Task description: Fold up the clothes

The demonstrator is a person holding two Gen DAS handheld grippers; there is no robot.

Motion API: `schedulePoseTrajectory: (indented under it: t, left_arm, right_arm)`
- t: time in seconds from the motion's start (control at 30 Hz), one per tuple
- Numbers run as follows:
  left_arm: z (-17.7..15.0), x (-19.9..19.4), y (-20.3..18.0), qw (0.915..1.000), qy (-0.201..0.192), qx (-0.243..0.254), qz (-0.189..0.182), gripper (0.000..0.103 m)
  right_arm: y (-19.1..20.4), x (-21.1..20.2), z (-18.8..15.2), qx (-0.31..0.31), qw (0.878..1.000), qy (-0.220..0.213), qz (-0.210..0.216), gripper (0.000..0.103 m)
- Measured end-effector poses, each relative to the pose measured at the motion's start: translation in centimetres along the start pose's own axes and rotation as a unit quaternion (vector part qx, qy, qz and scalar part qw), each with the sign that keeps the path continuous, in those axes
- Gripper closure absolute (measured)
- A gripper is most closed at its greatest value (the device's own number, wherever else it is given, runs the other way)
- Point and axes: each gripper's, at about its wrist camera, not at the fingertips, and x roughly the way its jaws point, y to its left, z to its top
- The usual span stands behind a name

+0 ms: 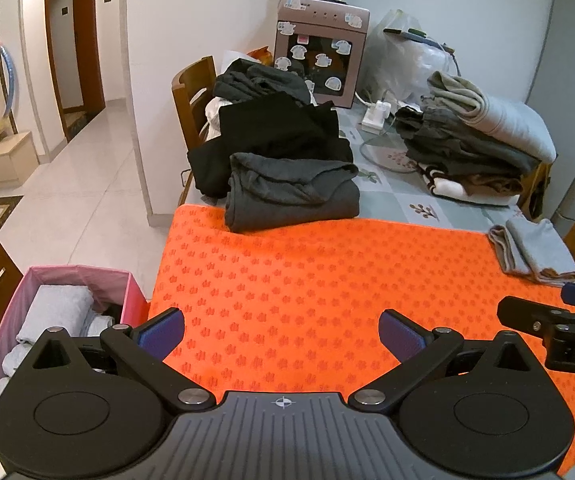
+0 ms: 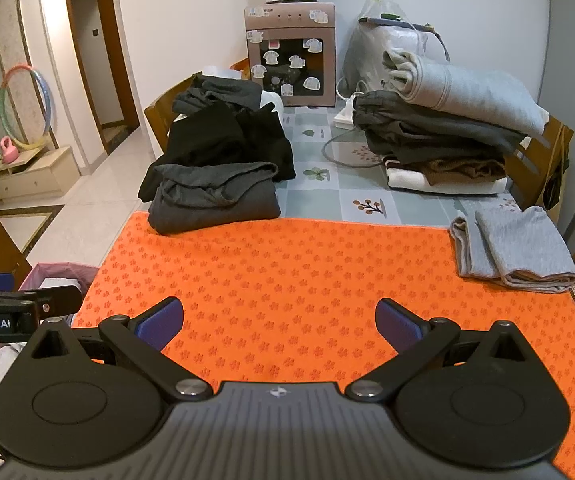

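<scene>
Both claws are wide apart and hold nothing. The left claw (image 1: 281, 334) and the right claw (image 2: 279, 322) hang side by side over the near part of the orange mat (image 1: 327, 280), which has no clothes spread on it.

Some work looks done. A small gray folded piece (image 2: 515, 248) lies on the mat's far right corner, its long side pointing away from the claws. A pink box (image 1: 87, 280) on the floor to the left holds what may be rolled light clothes, but that part is hard to see.

Much is left. A dark gray bundle (image 1: 291, 192) sits on the mat's far left edge, its long side going left to right. Behind it lies a messy black pile (image 1: 279, 128). A stack of clothes (image 2: 447, 132) sits at the back right.

I think the dark gray bundle comes next.
</scene>
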Motion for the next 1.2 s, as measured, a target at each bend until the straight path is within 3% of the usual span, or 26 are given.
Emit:
schedulePoseTrajectory:
  t: [1.2]
  left_arm:
    - [0.11,0.84,0.16,0.9998,0.018,0.004,0.001,0.0]
  right_arm:
    - [-0.11,0.65,-0.05,0.008,1.0,0.01,-0.004,0.0]
